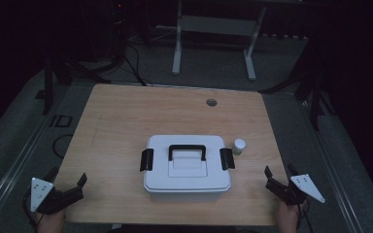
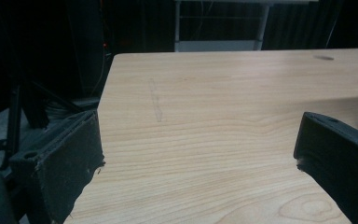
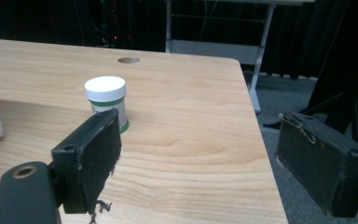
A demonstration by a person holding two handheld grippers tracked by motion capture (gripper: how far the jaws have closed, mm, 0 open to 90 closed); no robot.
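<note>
Black-jawed left hand-held gripper (image 1: 76, 187) and right hand-held gripper (image 1: 278, 177) spread wide, seemingly holding nothing.

Dim overall, underexposed. High view: light falls from above on the table (image 1: 126, 121), floor and background drop to near black, corners vignetted. Box (image 1: 187, 165) throws a soft shadow at its near edge; no glare on the lid. Slight softness and noise all over. Gripper views a bit brighter on the wood, grain readable. Near pads (image 3: 98, 158) are soft, out of focus; jar (image 3: 106, 100) is sharp with a short shadow. Background behind the table is black, red LED specks only.
</note>
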